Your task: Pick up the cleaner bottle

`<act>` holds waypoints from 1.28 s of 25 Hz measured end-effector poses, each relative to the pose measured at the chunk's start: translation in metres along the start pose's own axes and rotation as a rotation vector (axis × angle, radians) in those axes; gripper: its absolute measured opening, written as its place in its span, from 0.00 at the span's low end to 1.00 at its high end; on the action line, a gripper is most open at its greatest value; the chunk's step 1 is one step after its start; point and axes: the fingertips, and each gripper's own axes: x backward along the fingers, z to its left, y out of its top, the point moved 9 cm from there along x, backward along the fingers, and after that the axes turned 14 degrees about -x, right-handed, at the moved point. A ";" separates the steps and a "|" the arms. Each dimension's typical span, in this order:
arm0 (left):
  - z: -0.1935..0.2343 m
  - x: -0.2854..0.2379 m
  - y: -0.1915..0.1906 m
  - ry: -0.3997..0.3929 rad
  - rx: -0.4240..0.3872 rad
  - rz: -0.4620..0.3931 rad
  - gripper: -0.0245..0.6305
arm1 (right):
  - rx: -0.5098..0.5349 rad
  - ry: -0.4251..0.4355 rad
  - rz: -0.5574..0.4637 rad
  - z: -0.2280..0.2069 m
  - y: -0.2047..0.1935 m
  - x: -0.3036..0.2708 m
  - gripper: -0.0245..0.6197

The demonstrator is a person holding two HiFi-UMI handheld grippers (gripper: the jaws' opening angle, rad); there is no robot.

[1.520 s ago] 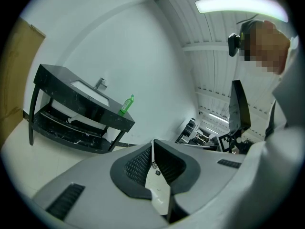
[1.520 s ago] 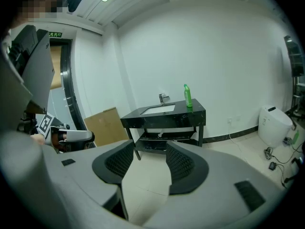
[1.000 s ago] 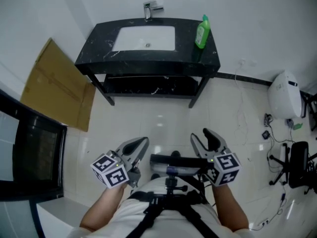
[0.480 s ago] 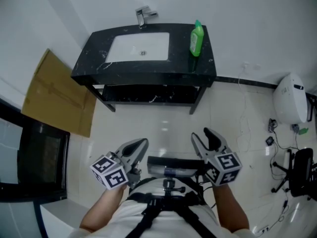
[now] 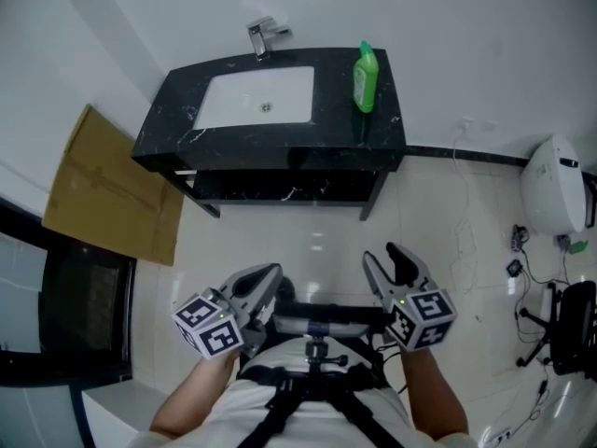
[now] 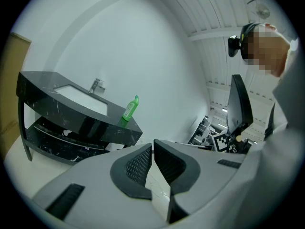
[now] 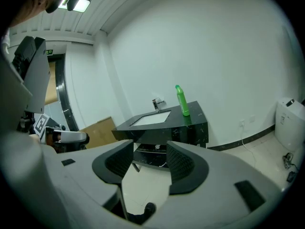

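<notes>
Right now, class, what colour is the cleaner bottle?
Green: cleaner bottle, best in the head view.

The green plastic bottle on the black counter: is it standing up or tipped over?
Upright. The green plastic bottle stands on its base on the black marble counter, beside the white sink basin, cap on top.

Green cleaner bottle (image 5: pixel 365 78), pale label, cap on, stands upright at right end of black counter (image 5: pixel 168 129). Well ahead of right gripper (image 5: pixel 385 258), almost in line with its jaws; ahead and right of left gripper (image 5: pixel 269 278). Apart from both.
</notes>
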 end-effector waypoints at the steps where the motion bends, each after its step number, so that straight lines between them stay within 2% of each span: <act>1: 0.004 -0.001 0.000 0.000 0.004 -0.002 0.04 | 0.003 -0.002 0.003 0.000 0.001 -0.004 0.38; 11: 0.070 -0.021 0.012 -0.042 0.037 -0.023 0.04 | 0.021 -0.064 0.001 0.010 0.024 -0.053 0.38; 16: 0.122 -0.031 0.038 -0.062 0.018 -0.034 0.04 | 0.018 -0.096 0.005 0.023 0.039 -0.096 0.38; 24: 0.204 -0.043 0.064 -0.131 0.033 -0.016 0.04 | 0.003 -0.166 -0.028 0.041 0.057 -0.161 0.38; 32: 0.243 -0.059 0.077 -0.207 0.042 0.012 0.04 | 0.006 -0.252 -0.079 0.044 0.075 -0.183 0.38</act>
